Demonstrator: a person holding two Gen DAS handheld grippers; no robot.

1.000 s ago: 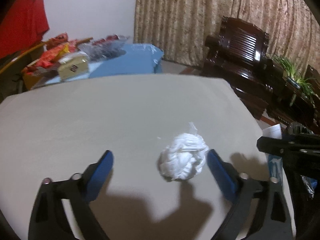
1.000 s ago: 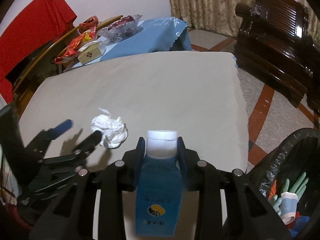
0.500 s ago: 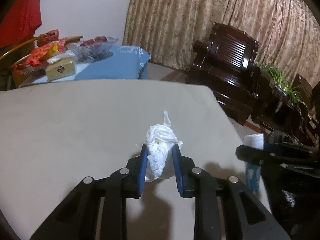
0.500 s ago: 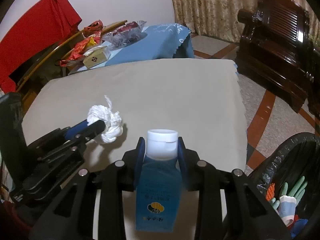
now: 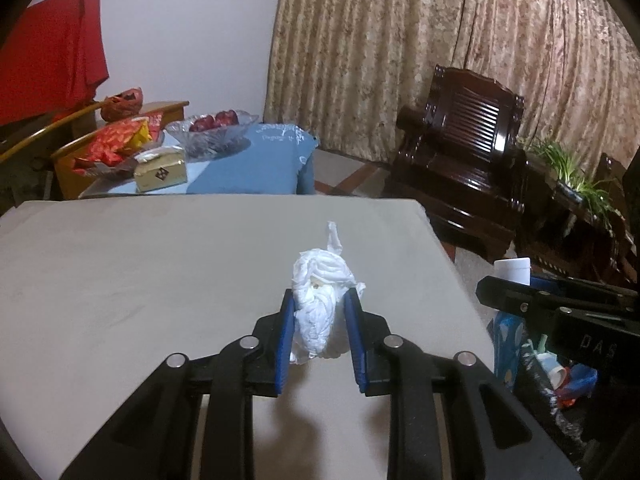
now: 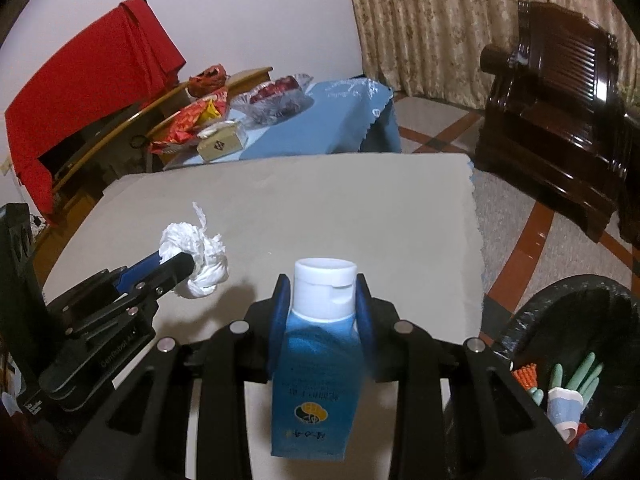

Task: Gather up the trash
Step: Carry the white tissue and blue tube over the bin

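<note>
The left tongs (image 5: 319, 322) squeeze a white tissue ball (image 5: 320, 300) in the middle of the frame, up off the counter (image 5: 140, 272). The right tongs (image 6: 322, 312) pinch a blue tube (image 6: 316, 380). Both look ready to go in the black bin (image 6: 568, 308), lower right.

dim indoor light | soft shadows under tools | fisheye edges bent, dark corners

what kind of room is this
Most likely a home living room: a carved dark wooden armchair stands before floor-length patterned curtains, and a side table with a blue cloth holds a glass fruit bowl and snack packets.
</note>
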